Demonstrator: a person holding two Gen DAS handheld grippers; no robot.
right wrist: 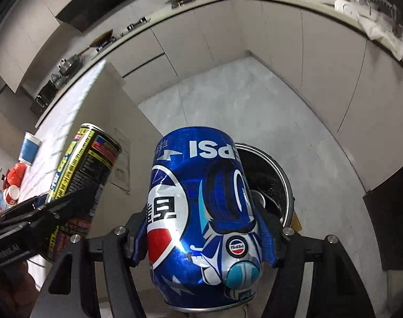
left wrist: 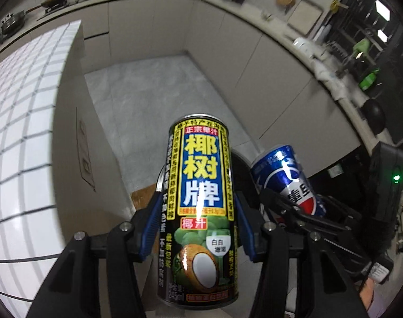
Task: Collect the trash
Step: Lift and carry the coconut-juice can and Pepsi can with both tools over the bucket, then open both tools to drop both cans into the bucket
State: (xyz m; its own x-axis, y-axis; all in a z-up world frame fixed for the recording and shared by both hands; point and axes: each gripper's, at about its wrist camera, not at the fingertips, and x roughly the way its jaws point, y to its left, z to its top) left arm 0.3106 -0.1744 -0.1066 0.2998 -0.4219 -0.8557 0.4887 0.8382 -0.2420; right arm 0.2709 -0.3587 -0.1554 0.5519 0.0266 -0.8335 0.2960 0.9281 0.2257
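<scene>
two cans held above the bin
left gripper (left wrist: 198, 225) jaws clamped the coconut juice can (left wrist: 200, 206); right gripper (right wrist: 204, 235) jaws clamped the pepsi can (right wrist: 201, 212) over the open trash bin (right wrist: 283, 175).

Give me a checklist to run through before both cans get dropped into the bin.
1. Left gripper shut on the coconut juice can, blue pads on both sides: ok.
2. Right gripper shut on the Pepsi can: ok.
3. Bin open, no lid over the mouth: ok.
4. Pepsi can over the bin mouth: cannot tell; the can hides most of the opening, and only the rim to its right shows.
5. Coconut juice can over the bin: cannot tell; in the left wrist view the bin is almost wholly hidden behind the cans.
6. The two cans apart, not touching: ok.
</scene>
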